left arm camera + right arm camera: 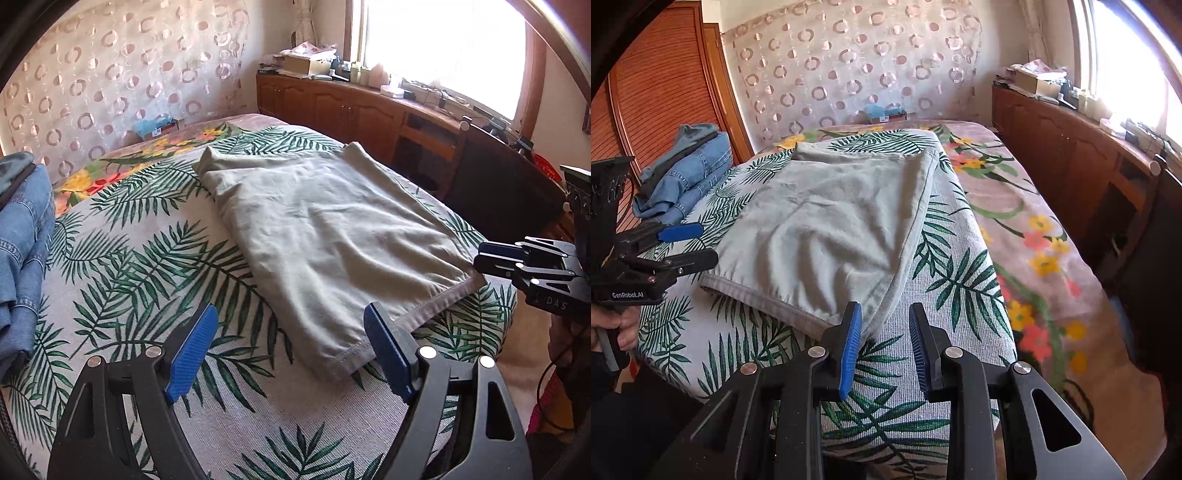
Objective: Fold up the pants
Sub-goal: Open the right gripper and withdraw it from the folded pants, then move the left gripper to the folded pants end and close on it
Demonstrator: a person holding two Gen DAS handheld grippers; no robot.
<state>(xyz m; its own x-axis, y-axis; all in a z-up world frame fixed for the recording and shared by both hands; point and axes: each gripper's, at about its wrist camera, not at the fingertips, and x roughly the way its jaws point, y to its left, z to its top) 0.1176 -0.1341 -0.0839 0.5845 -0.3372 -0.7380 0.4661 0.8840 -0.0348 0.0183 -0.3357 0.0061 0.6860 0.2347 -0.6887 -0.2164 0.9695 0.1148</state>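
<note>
Grey-green pants [314, 229] lie folded flat on the palm-leaf bedspread [140, 266], hem edge toward me. My left gripper [291, 347] is open and empty, its jaws wide apart just before the near left hem corner. My right gripper [884, 343] is open and empty, its left pad [849, 350] beside the near right hem corner of the pants [827, 225]. The right gripper also shows in the left wrist view [495, 258] at the hem's right end. The left gripper also shows in the right wrist view [687, 245] at the hem's left end.
Folded blue jeans [687, 173] are stacked at the bed's left side. A floral blanket [1027, 229] covers the bed to the right. A wooden cabinet [354, 107] with clutter runs under the window. A dark chair [506, 181] stands beside the bed.
</note>
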